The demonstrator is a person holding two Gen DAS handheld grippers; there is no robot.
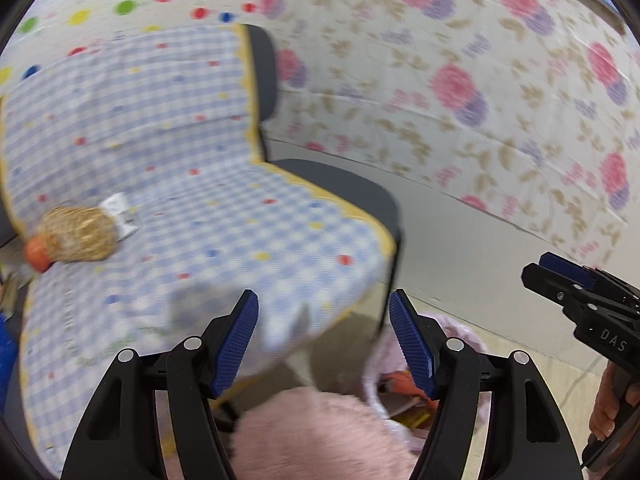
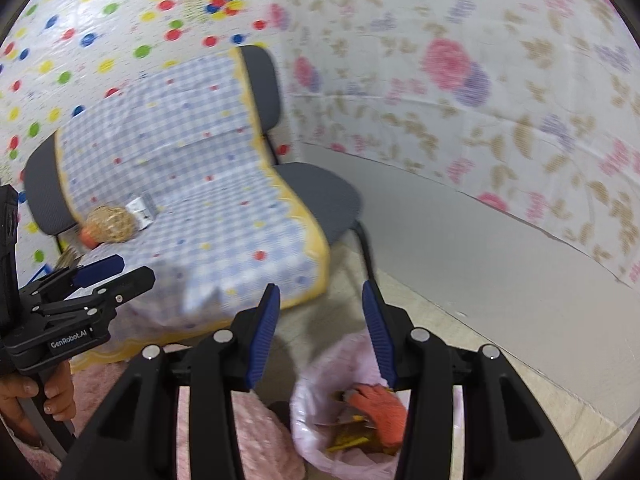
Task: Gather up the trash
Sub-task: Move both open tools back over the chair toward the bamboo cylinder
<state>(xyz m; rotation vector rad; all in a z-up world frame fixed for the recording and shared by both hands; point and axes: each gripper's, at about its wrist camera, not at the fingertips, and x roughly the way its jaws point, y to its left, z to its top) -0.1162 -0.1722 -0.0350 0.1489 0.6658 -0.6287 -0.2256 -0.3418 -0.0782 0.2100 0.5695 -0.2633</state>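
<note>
Trash bag (image 2: 352, 420) on floor already holds scraps; wicker ball (image 2: 111, 225) and wrapper (image 2: 143, 209) remain on chair (image 2: 320, 196); both hand-held grippers (image 1: 324, 344) (image 2: 320, 332) gape empty.

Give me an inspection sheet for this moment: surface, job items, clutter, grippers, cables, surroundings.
Surface: checked cloth draped over grey chairs; pink rug and pale floor below.
Job's things: white wrapper on the cloth, uncollected; pink trash bag open on the floor, holding an orange glove and yellow scraps.
Clutter: woven ball and a small orange object beside the wrapper; whether they count as trash is unclear.
Grippers: left gripper open, empty; right gripper open, empty, above the bag.
Cables: thin pale line on the floor at lower right of the right view, too faint to identify.
Surroundings: floral sheet and polka-dot sheet as backdrop; image blurred.
</note>
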